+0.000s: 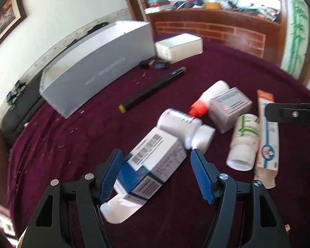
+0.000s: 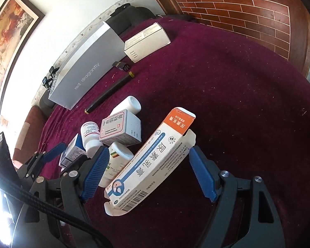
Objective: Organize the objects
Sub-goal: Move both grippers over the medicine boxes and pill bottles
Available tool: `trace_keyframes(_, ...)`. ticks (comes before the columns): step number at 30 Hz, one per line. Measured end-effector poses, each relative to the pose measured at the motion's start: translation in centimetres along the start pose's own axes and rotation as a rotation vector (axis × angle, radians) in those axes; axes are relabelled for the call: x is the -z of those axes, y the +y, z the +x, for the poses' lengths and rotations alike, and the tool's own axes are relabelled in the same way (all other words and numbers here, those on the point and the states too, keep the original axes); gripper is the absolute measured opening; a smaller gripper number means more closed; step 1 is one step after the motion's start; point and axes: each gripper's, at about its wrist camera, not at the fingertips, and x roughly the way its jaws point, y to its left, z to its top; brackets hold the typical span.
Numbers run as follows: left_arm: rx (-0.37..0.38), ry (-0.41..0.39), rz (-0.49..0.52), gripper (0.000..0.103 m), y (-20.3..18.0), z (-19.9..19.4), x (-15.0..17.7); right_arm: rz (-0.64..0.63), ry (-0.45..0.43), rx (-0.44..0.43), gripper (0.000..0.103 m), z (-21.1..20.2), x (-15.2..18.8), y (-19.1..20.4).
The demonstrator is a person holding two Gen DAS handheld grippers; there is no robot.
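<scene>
Left gripper [image 1: 157,172] open around blue and white box [image 1: 153,161], not squeezing; right gripper [image 2: 148,172] open around long orange-topped box [image 2: 150,161]; both boxes lying on purple cloth [image 2: 237,93].

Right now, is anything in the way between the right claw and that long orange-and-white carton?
Nothing visible. The long carton already lies between the right claw's open fingers, untouched by either pad. A white bottle rests against its left side, behind the left finger.
</scene>
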Motion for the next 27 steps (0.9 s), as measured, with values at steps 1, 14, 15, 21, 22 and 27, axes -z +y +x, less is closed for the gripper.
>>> trace_keyframes(1,0.004,-0.003,-0.004,0.053,0.1,-0.3,0.1,-0.003,0.0,0.003,0.079,0.1,-0.1,0.1)
trace_keyframes(14,0.101,-0.057,-0.153,0.027,2.7,-5.1,1.5,-0.001,-0.001,0.003,0.079,0.0,0.0,0.0)
trace_keyframes(15,0.114,-0.081,-0.214,0.039,4.0,-4.9,0.9,-0.002,-0.001,0.004,0.079,0.1,0.0,0.0)
trace_keyframes(21,0.167,-0.043,-0.501,0.048,8.6,0.2,-1.2,-0.017,0.004,0.012,0.08,0.2,0.0,0.4)
trace_keyframes(22,0.196,-0.025,-0.516,0.048,8.6,1.0,-1.2,-0.022,0.004,0.012,0.08,0.2,0.0,0.4)
trace_keyframes(27,0.383,0.064,-0.528,0.048,6.7,3.1,-0.6,-0.053,0.003,0.03,0.08,0.4,0.2,0.9)
